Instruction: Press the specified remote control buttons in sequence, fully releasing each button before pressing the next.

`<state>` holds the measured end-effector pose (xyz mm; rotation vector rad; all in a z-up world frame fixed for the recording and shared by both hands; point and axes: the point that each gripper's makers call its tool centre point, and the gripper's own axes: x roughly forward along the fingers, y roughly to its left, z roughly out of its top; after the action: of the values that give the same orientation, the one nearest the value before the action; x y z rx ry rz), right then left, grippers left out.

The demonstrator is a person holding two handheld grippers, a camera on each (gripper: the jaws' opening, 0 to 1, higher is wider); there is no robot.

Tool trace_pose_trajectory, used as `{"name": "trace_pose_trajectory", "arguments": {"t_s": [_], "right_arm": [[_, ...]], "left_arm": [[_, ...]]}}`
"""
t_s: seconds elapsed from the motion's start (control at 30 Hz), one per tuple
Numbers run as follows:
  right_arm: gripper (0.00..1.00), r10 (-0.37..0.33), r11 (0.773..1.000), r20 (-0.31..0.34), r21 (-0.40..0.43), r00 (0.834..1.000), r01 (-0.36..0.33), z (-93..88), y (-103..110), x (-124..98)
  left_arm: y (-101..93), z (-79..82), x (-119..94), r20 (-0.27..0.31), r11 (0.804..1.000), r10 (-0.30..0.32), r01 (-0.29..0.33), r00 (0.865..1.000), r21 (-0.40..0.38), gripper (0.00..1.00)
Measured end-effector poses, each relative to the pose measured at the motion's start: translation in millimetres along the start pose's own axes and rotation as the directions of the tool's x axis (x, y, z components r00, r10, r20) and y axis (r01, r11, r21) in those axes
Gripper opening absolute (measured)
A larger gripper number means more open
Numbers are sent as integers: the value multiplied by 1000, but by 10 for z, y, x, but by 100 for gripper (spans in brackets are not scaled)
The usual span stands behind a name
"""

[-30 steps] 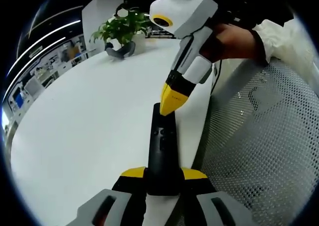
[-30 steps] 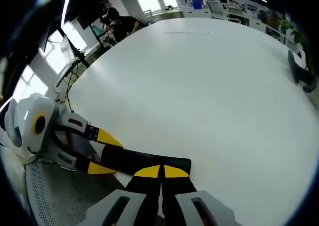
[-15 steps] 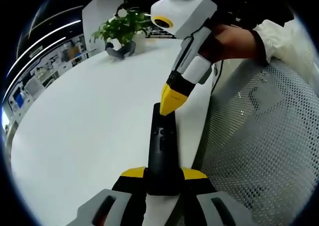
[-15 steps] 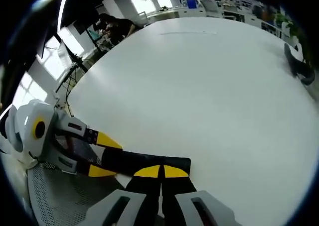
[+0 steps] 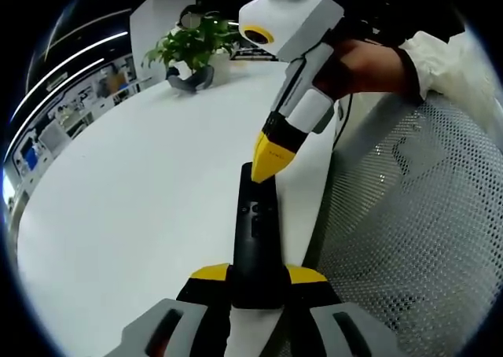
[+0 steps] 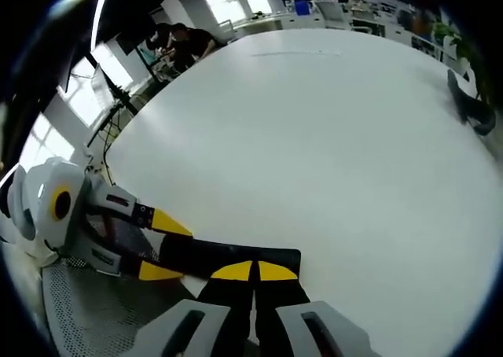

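The white table (image 5: 141,192) spreads wide under both my views, its near edge running beside a grey mesh surface (image 5: 424,231) that I take to be a chair back or seat, though the fisheye bends it too much to be sure. At the table's far end sit a potted plant (image 5: 196,42) and a dark curved object (image 5: 191,80) just beside it; its shape is too small for me to name. In the right gripper view that same dark object (image 6: 470,109) is cut off by the edge, and a person (image 6: 182,42) sits far off by the windows, mostly blurred.

My left gripper (image 5: 258,282) has its yellow-tipped jaws closed around the lower end of the black remote control (image 5: 257,231), which lies along the table edge pointing away from me. The part between the jaws is hidden. I can make out a small cluster of buttons on its upper half, but not their markings.

My right gripper (image 5: 269,167), held in my hand (image 5: 369,62) with a white sleeve behind it, has its jaws drawn fully together into one yellow point, resting on the remote's far end. From the right gripper view, those closed tips (image 6: 253,272) cover the spot they touch, so I cannot tell which button lies beneath. There the left gripper (image 6: 161,243) comes in from the left, clamping the remote (image 6: 236,259).
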<state>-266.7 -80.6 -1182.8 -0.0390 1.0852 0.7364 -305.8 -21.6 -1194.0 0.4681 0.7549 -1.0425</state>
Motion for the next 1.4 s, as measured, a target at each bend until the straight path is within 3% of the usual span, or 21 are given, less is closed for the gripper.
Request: {"name": "trace_pose_trajectory", "arguments": {"t_s": [0.13, 0.3, 0.5, 0.77, 0.97, 1.4], "right_arm": [[0, -5, 1000, -3, -11, 1000, 5, -1, -6, 3], [0, 11, 999, -1, 42, 1000, -11, 4, -21, -3], [0, -6, 1000, -20, -7, 1000, 6, -6, 7, -4], [0, 18, 1000, 5, -6, 1000, -18, 40, 37, -20], [0, 28, 999, -44, -31, 999, -29, -51, 90, 41], [0, 34, 999, -31, -19, 999, -34, -35, 85, 36]], "left_arm": [[0, -1, -1, 1, 1000, 0, 0, 1000, 1, 25], [-5, 0, -3, 4, 1000, -2, 2, 1000, 10, 25], [-14, 1, -3, 5, 1000, -6, 6, 1000, 13, 24], [-103, 19, 14, 7, 998, -36, 36, 999, 43, 24], [-99, 17, 12, 10, 999, -38, 38, 999, 38, 25], [-99, 15, 5, 13, 999, -38, 37, 999, 37, 25]]}}
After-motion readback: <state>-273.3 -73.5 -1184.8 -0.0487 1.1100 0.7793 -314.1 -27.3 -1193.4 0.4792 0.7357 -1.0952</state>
